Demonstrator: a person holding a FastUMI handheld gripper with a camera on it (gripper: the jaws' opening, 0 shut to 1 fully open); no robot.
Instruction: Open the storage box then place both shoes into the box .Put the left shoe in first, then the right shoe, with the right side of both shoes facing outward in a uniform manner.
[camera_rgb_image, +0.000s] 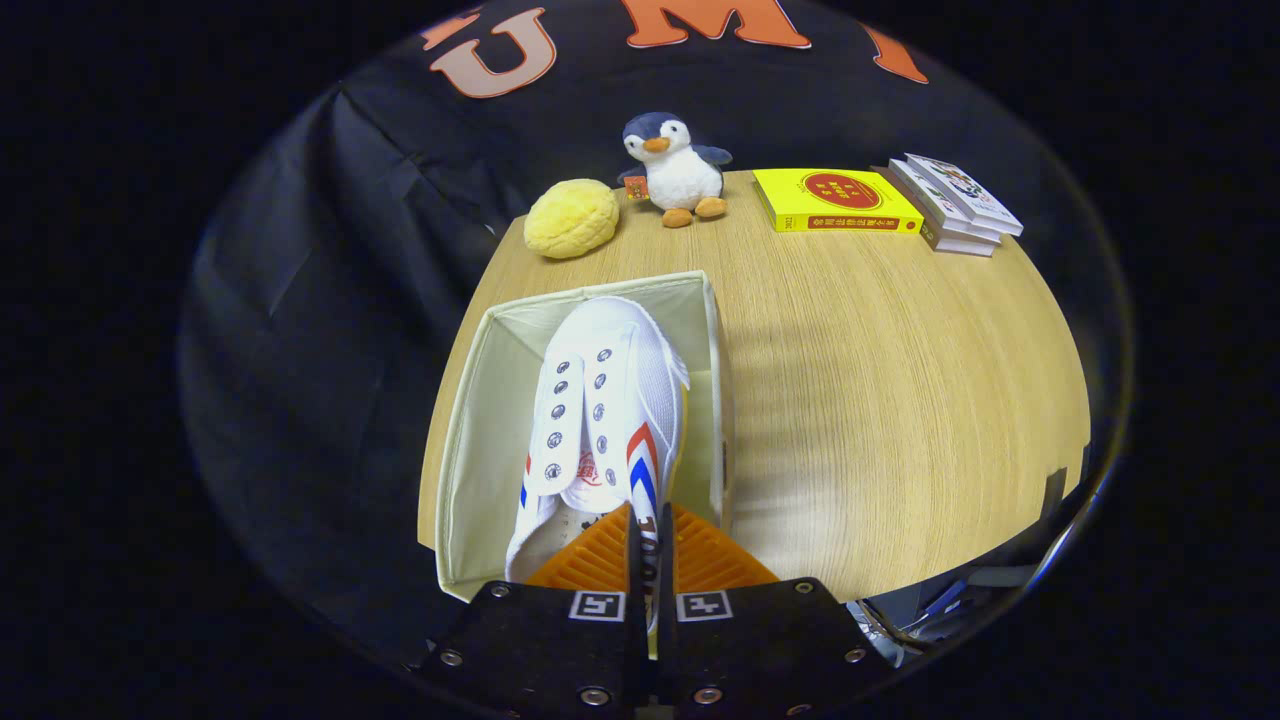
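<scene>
At the bottom centre of the frame, the gripper has its two fingers pressed close together, pinching the right side wall of a white shoe near its heel. The shoe, with red and blue chevron stripes and metal eyelets, points away from the camera, toe up toward the middle of the frame, and sits inside an open cream storage box on the left part of a wooden table. Along the table's far edge, in the upper frame, sit a yellow round plush, a penguin toy, a yellow book and a stack of books.
</scene>
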